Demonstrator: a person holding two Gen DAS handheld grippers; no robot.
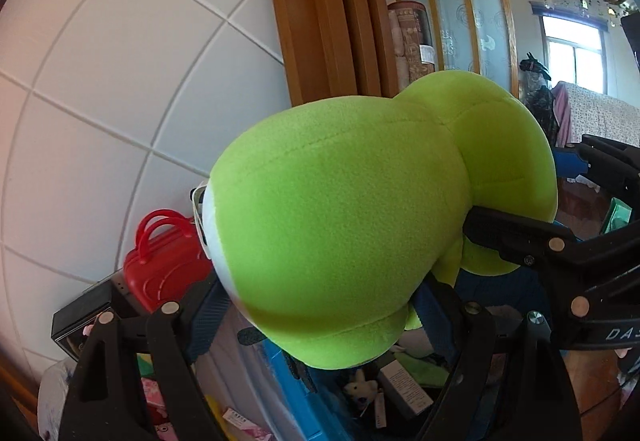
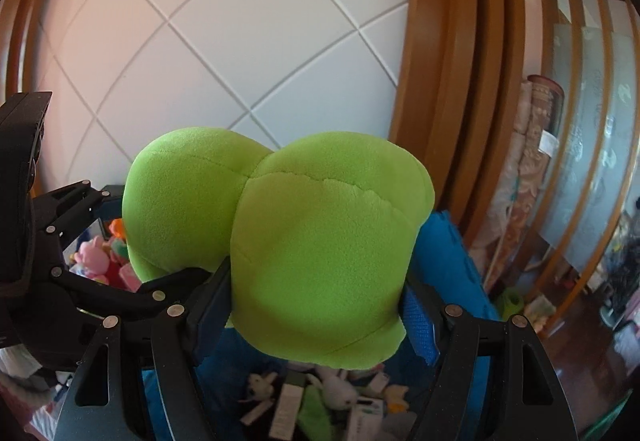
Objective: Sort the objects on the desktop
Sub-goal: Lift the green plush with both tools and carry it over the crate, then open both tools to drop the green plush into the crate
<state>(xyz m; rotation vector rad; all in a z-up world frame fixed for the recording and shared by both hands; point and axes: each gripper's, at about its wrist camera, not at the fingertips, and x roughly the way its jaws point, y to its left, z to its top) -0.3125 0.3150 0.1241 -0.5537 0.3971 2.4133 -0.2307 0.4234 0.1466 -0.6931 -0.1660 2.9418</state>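
1. The big green plush toy (image 1: 340, 225) is up in the air between both tools, above a blue bin (image 2: 448, 265) full of small toys and boxes, with the white tiled wall (image 1: 120, 61) behind. It is bulky and soft, so I judge the main risk is that it squirms out: the pads sink into the stuffing and get no firm edge.
2. The left tool (image 1: 320, 305) is clamped on one end of the plush with its jaws spread wide. The right tool (image 2: 316, 305) squeezes the other lobe the same way. If one hand pulls ahead of the other, the toy could twist and peel free of one grip.
3. The toy fills both camera views, so whatever lies under it is mostly hidden. A drop made blind could land it on the bin's rim or outside it.
4. The red toy suitcase (image 1: 164, 261) stands near the left tool, on a dark box by the wall. A swing of the plush that way could knock it over.
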